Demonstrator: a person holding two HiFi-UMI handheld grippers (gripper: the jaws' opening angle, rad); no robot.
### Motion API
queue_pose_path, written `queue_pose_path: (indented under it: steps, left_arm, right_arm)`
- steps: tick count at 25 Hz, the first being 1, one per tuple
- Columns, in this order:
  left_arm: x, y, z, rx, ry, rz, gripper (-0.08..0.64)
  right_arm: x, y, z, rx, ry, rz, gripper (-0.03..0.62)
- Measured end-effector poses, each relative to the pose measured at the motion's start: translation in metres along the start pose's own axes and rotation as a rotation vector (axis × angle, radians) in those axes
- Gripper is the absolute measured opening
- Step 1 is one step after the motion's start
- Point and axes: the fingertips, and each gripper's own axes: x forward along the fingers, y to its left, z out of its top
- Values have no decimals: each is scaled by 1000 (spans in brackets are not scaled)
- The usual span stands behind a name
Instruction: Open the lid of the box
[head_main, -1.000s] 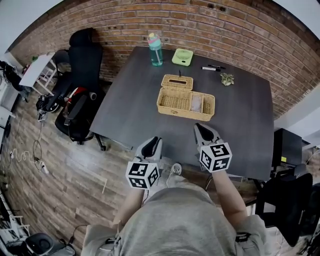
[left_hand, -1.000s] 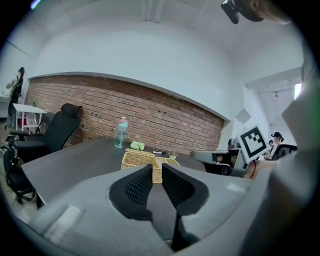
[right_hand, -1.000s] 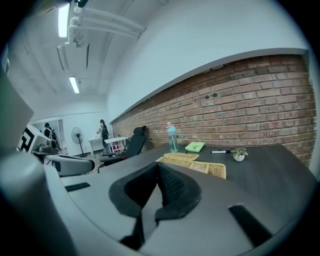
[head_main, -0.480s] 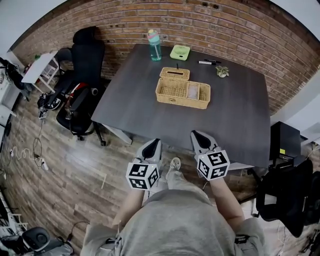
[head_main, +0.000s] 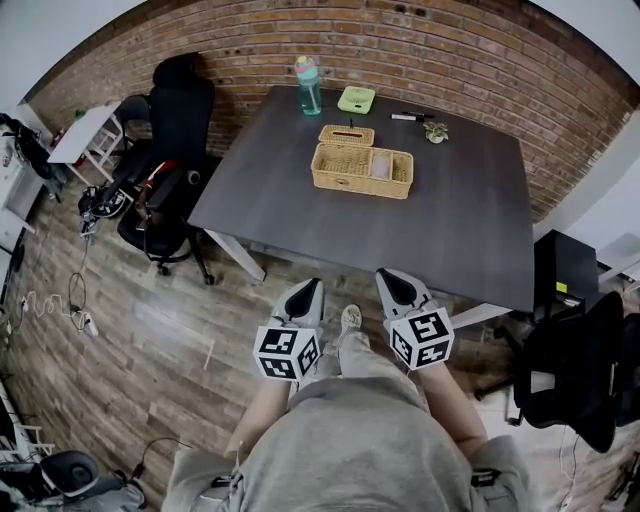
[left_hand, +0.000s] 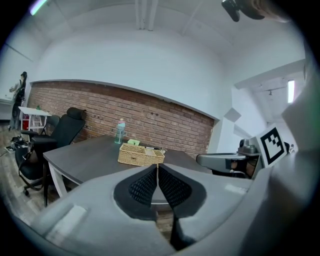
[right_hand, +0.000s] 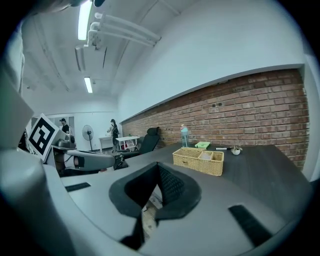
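Viewing from the head camera, left to right: a black high-backed office chair stands on the wood-plank floor beside the dark grey rectangular desk. Along the desk's far edge, by the brick wall, are a teal translucent water bottle, a pale green square device, a black-and-white marker pen and a small potted plant. The rectangular woven wicker box sits near the desk's middle, its inner compartments exposed; its woven wicker lid lies flat just behind it (on the wall side).

Left tongs, held over the floor and well apart from the desk: jaws pressed together, nothing between them, as its own view confirms. Right tongs, likewise short of the desk: jaws together and empty. Both gripper views show the box on the desk, beyond the tips.
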Motion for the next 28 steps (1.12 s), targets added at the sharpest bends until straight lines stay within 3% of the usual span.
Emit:
queue_pose_path:
  steps: [13,28]
  left_arm:
    - [-45,-27,-18,-9,-6,-7,25]
    - [-56,-23,-19,-3,-8,1,25]
  right_arm:
    - [-45,31,-8,-19,-24,-3,5]
    - [-50,40,-8,-13,-31,-3,5]
